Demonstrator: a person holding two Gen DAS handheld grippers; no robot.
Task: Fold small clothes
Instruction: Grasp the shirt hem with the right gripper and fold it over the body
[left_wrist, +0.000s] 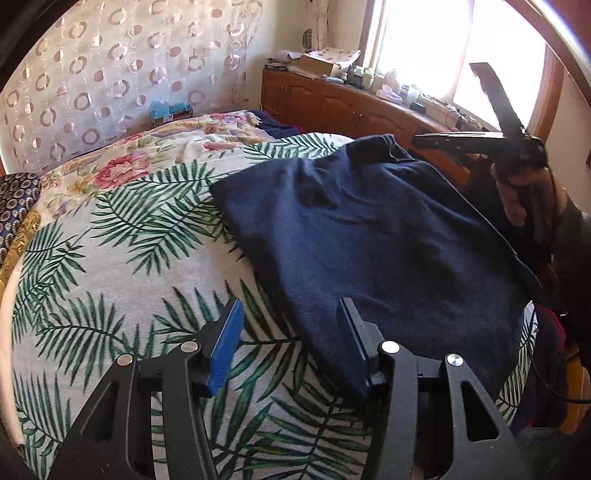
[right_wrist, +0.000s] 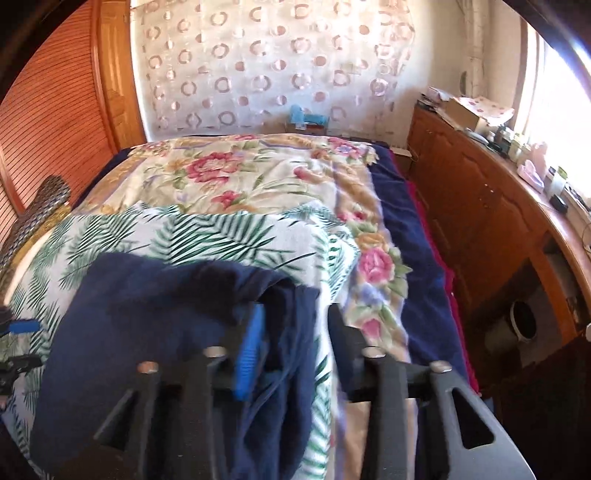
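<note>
- On the palm-leaf printed bedsheet lies the soft, folded navy-blue fabric garment.
- My left claw gapes empty at its near corner.
- My right claw stands parted, clear of the cloth.

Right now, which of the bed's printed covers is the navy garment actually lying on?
The green palm-leaf sheet. The navy garment rests on it, at the near end of the bed. The rose-print floral cover lies further back toward the curtain, clear of the garment.
</note>
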